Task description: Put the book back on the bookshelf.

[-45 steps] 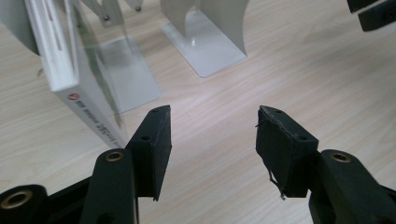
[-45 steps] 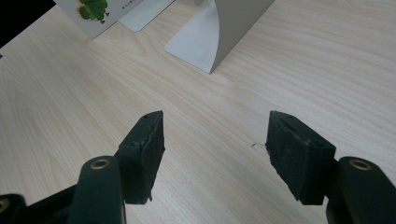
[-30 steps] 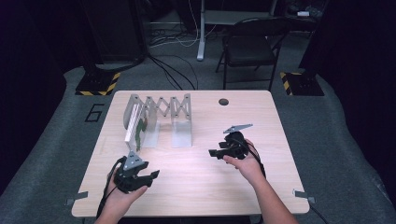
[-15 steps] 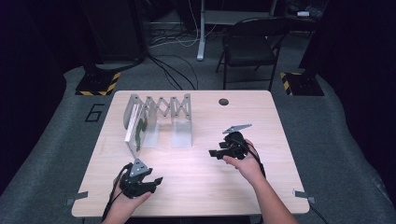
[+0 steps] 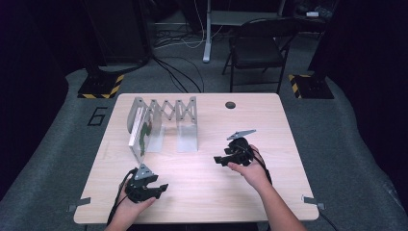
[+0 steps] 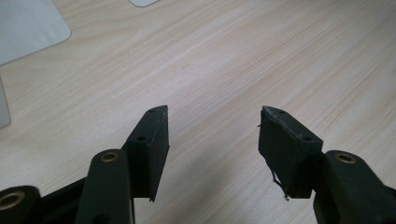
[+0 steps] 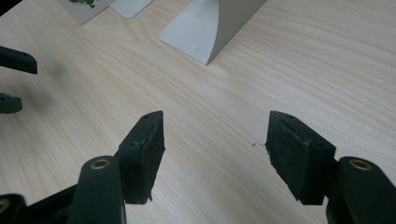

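Note:
My left gripper (image 5: 162, 188) sits low over the light wooden table (image 5: 202, 192) near its front left, jaws pointing right. In the left gripper view the left gripper (image 6: 212, 112) is open over bare wood with nothing between the jaws. My right gripper (image 5: 219, 160) rests at the table's middle right, jaws pointing left. The right gripper view shows the right gripper (image 7: 215, 114) open and holding nothing. A grey accordion rack (image 5: 166, 113) stands at the back left, and a white board with a green picture (image 5: 139, 132) stands upright in its left end.
A rack foot (image 7: 210, 28) lies ahead of my right gripper, and another grey foot (image 6: 28, 28) is at the upper left of the left gripper view. A dark round hole (image 5: 230, 105) marks the table's far edge. A folding chair (image 5: 257, 48) stands behind the table.
My left hand has come down and back toward the table's front edge. The right hand and the rack have stayed put.

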Available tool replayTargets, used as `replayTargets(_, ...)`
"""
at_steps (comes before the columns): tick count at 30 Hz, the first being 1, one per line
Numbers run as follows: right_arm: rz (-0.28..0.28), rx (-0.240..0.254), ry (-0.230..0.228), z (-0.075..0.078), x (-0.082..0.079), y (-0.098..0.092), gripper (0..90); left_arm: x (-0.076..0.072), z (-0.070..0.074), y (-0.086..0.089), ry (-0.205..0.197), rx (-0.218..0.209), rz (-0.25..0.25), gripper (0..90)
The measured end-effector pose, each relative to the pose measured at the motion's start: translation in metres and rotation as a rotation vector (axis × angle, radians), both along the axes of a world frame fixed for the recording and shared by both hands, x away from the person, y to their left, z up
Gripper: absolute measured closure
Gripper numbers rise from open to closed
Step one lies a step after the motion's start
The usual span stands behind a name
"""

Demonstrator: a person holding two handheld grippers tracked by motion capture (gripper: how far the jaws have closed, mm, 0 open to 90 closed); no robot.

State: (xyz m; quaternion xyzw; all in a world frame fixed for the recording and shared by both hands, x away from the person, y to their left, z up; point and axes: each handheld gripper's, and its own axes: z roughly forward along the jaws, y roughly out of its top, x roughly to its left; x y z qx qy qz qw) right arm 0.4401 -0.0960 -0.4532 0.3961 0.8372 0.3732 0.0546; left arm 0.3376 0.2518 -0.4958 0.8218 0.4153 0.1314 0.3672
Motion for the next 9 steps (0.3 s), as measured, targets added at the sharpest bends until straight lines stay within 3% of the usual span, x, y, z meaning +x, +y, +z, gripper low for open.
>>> replayTargets(2,0.000,-0.003,-0.001,-0.002,0.000,0.000,37.0,0.001,0.000,0.000,0.018,0.009,-0.007,43.1)
replayTargets(9,0.003,-0.015,0.012,-0.011,0.002,0.003,37.0,0.004,-0.002,-0.003,0.014,0.022,-0.012,43.1)
